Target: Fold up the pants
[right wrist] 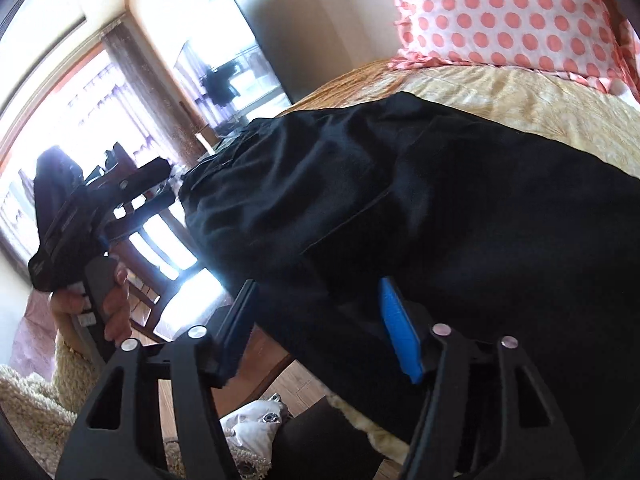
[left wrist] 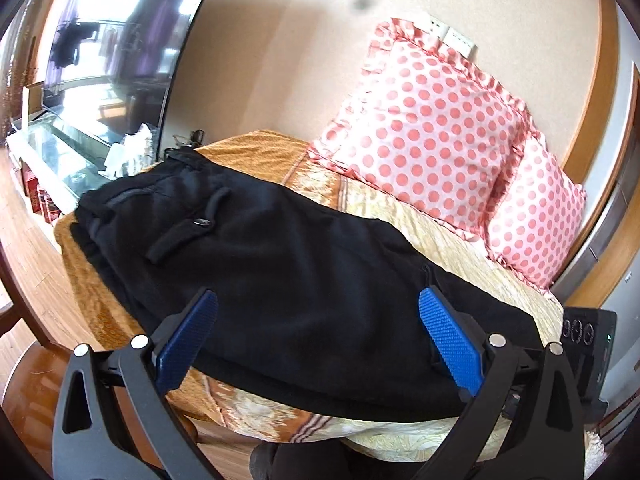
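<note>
Matt black cloth pants [left wrist: 288,264], glossy wood floor [left wrist: 28,236]

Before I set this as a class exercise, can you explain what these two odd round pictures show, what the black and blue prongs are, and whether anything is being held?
Each picture comes from a wide-angle camera fixed on a hand-held claw, looking along its two blue-padded fingers. No robot arm: a person holds one claw in each hand. The left claw and the right claw both stand open above the near edge of black pants, gripping nothing. The pants lie spread on a yellow bedspread, with pink dotted pillows behind. In the right view you also see the person's left hand holding the other tool.
</note>
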Motion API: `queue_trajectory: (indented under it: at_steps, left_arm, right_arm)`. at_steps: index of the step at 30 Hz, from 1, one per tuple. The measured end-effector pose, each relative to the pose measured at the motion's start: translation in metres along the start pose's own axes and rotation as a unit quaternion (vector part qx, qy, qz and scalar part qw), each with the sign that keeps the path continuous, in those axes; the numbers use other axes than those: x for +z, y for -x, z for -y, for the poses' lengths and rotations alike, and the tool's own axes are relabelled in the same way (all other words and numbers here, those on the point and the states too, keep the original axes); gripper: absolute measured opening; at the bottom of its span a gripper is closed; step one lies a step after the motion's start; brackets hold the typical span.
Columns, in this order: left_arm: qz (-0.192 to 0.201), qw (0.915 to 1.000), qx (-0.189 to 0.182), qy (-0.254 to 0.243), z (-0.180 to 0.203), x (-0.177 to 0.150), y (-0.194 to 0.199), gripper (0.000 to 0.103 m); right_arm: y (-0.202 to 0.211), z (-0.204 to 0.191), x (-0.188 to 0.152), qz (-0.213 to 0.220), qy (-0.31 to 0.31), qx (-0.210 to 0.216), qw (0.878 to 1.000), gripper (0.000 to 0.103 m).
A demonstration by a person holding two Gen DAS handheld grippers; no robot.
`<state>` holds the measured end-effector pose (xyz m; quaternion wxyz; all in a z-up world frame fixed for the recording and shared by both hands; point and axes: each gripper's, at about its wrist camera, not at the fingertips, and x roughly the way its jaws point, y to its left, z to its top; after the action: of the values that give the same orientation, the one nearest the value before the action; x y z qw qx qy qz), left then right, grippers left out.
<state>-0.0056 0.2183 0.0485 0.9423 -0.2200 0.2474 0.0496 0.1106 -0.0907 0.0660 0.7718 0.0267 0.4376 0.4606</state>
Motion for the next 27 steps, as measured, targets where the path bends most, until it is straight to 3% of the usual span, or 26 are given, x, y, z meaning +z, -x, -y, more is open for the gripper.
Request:
queue_trajectory:
  at_steps: [5, 8, 9, 16, 22, 27]
  left_arm:
    - [0.013, 0.9975, 0.027, 0.064, -0.042, 0.009, 0.015, 0.101]
    - [0.005, 0.9939, 0.017, 0.109, -0.066, 0.012, 0.019, 0.101]
    - [-0.002, 0.9918, 0.009, 0.128, -0.074, 0.012, 0.02, 0.101]
    - [-0.035, 0.9622, -0.049, 0.265, -0.132, 0.012, 0.007, 0.1]
    - [-0.046, 0.9492, -0.069, 0.303, -0.149, 0.018, -0.011, 0.1]
    - [-0.049, 0.9464, -0.058, 0.314, -0.154, 0.022, -0.02, 0.095]
  right_arm:
    - [0.009, -0.017, 0.006, 0.046, 0.027, 0.012, 0.998, 0.064]
    - [-0.015, -0.01, 0.001, -0.002, 0.012, 0.009, 1.0, 0.065]
    - [-0.011, -0.011, -0.003, 0.019, 0.021, 0.01, 1.0, 0.067]
    - [-0.001, -0.004, -0.004, 0.02, 0.005, 0.031, 0.999, 0.068]
    - [-0.003, -0.006, -0.006, 0.021, 0.015, 0.03, 0.999, 0.071]
    - [-0.004, -0.007, -0.006, 0.022, 0.019, 0.034, 0.999, 0.075]
